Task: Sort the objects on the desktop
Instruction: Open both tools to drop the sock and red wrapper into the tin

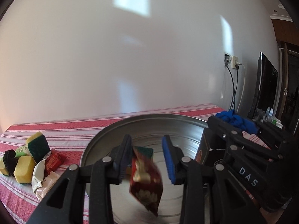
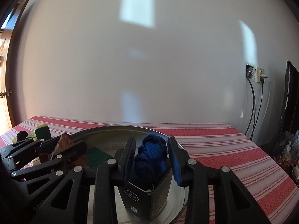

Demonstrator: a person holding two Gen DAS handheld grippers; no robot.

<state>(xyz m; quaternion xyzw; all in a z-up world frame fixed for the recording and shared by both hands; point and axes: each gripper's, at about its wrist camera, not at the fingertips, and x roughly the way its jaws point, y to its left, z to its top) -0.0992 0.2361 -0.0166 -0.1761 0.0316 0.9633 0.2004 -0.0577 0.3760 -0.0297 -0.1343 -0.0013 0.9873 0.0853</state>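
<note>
Both hands are at the drop-off step of the sorting job, each over the round metal tray [image 1: 97, 141] that sits on the red striped cloth covering the bench [image 2: 214, 145]. The left claw [image 1: 147, 155] stands spread, and the red snack packet [image 1: 145, 183] hangs between its pads, blurred and tilted, its top edge just beside the left pad; I judge it is dropping free toward the tray floor, though I cannot tell for certain that the pad has let go entirely. A green-faced sponge [image 1: 145, 150] already lies in the tray behind the packet. The right claw [image 2: 152, 160] is also parted, with a balled blue sock [image 2: 152, 155] between its pads, sitting on the open top of a black box [image 2: 147, 196] that stands upright in the tray; the pads look close to the sock, perhaps brushing it, without squeezing it. So 2 items are being delivered at once. To the left on the cloth a pile remains: yellow sponges [image 1: 24, 169], another green and yellow sponge [image 1: 36, 145], a black sock [image 1: 9, 160] and small wrapped snacks [image 1: 54, 160]. The next move calls for lifting both claws clear of the tray without dragging sock or packet, then swinging left to that pile and choosing 1 piece that can be pinched cleanly.
</note>
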